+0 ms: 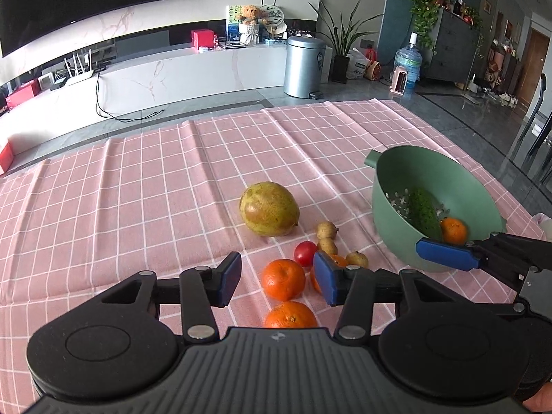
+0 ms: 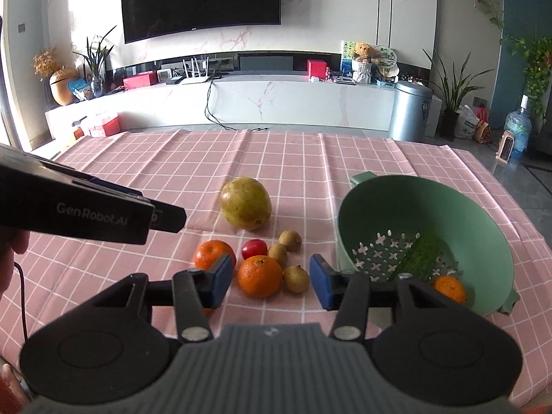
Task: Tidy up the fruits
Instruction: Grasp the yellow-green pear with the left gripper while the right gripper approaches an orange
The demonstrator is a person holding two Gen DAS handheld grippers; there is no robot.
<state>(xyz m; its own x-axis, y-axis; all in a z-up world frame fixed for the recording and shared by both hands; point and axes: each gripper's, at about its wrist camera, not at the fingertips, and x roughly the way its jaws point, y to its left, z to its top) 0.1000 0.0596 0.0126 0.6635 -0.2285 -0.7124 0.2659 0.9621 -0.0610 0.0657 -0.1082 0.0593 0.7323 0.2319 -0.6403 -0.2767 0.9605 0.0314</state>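
Fruits are lying loose on the pink checked tablecloth (image 2: 138, 158), just left of the green strainer bowl (image 2: 448, 207): a big pear (image 2: 245, 203) farthest back, a red tomato (image 2: 254, 248), three small brown fruits (image 2: 290, 239), and oranges (image 2: 259, 276) nearest the cameras. Inside the bowl a cucumber (image 2: 419, 253) and another orange (image 2: 449, 288) are resting on the perforated bottom.

The left gripper (image 1: 277, 281) is hovering low over the oranges left of the bowl, jaws spread wide, gripping nothing; one orange (image 1: 283, 278) is sitting between its blue pads. The right gripper (image 2: 270, 284) is hanging over the fruit pile beside the bowl, jaws also spread, empty. In the left view its blue fingertip is sitting at the bowl's near rim.

"GenRobot.AI" is printed on the left gripper's side in the right view.

Beyond the bowl a metal trash can (image 2: 412, 110) and a water jug (image 2: 517, 131) are standing on the floor; a dark TV (image 2: 200, 0) is hanging on the wall.
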